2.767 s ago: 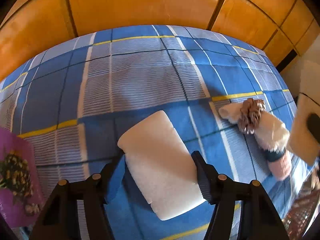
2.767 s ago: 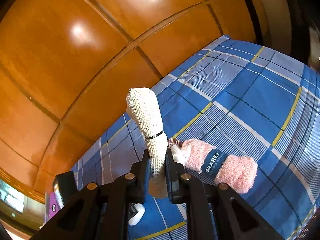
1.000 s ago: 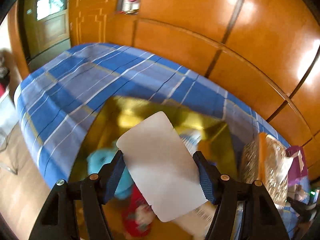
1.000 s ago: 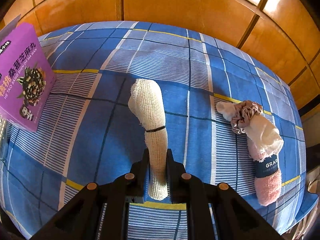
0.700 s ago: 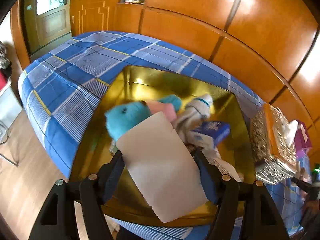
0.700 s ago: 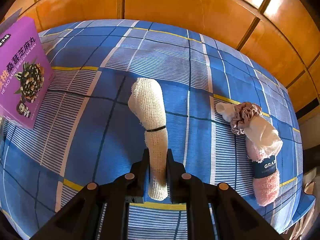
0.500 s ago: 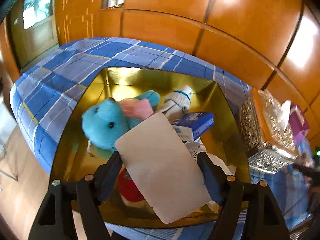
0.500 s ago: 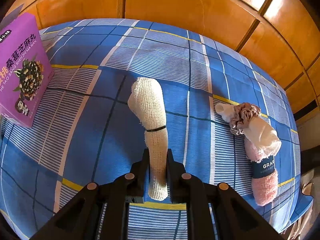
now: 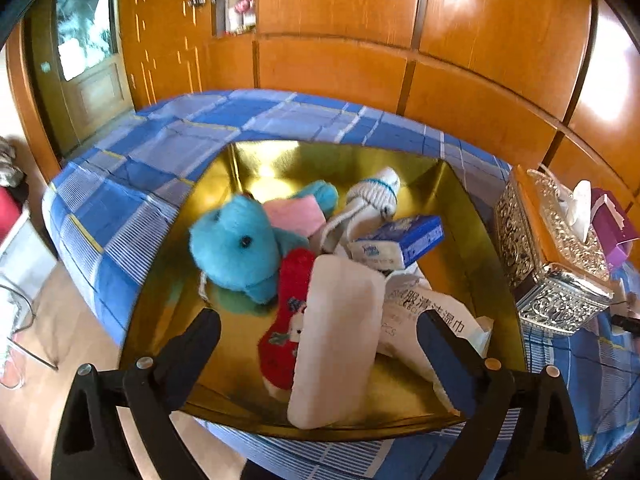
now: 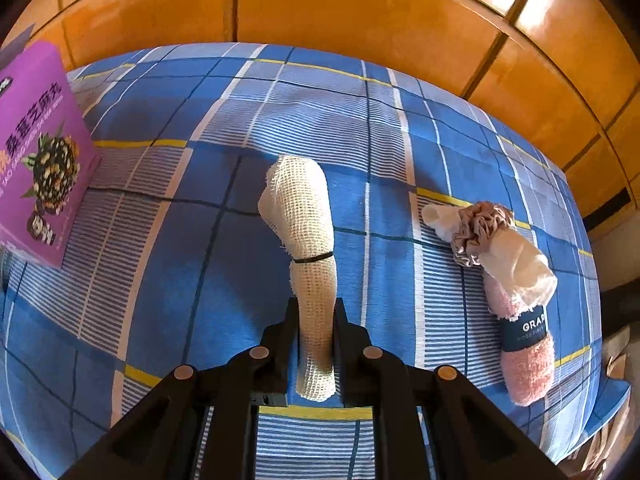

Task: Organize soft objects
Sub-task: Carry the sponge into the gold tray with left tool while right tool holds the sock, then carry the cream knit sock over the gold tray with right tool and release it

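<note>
Your left claw has just been opening and now stands wide, its fingers clear of the white sponge block, which leans inside the gold box against a red sock beside a blue plush bear. Your right claw is clamped on a rolled mesh cloth above the blue plaid bed; a pink towel roll lies to the right.
</note>
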Demonstrator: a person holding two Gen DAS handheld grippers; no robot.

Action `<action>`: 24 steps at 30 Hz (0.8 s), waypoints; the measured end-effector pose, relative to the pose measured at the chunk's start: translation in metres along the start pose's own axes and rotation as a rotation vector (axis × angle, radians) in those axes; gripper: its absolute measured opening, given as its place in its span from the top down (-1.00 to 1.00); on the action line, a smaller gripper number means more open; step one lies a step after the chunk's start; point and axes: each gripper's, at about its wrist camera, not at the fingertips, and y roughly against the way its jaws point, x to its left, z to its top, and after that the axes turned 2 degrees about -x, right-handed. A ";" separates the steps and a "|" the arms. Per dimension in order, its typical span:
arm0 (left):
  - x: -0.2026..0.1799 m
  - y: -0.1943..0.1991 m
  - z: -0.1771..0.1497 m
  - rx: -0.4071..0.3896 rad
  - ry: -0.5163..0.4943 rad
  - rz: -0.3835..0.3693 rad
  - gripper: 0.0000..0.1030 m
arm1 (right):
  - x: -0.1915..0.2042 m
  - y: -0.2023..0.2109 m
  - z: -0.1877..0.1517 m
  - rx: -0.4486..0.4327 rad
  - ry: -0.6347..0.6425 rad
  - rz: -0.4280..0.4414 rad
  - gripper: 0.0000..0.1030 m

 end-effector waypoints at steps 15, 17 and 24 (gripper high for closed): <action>-0.015 0.030 -0.006 -0.088 -0.096 0.022 -0.92 | -0.014 0.009 0.021 0.006 -0.107 -0.009 0.76; -0.015 0.030 -0.008 -0.086 -0.096 0.023 -0.92 | -0.013 0.019 0.033 -0.020 -0.105 -0.010 0.76; -0.018 0.032 -0.011 -0.087 -0.103 0.013 -0.92 | 0.017 0.076 0.098 -0.164 -0.022 0.015 0.76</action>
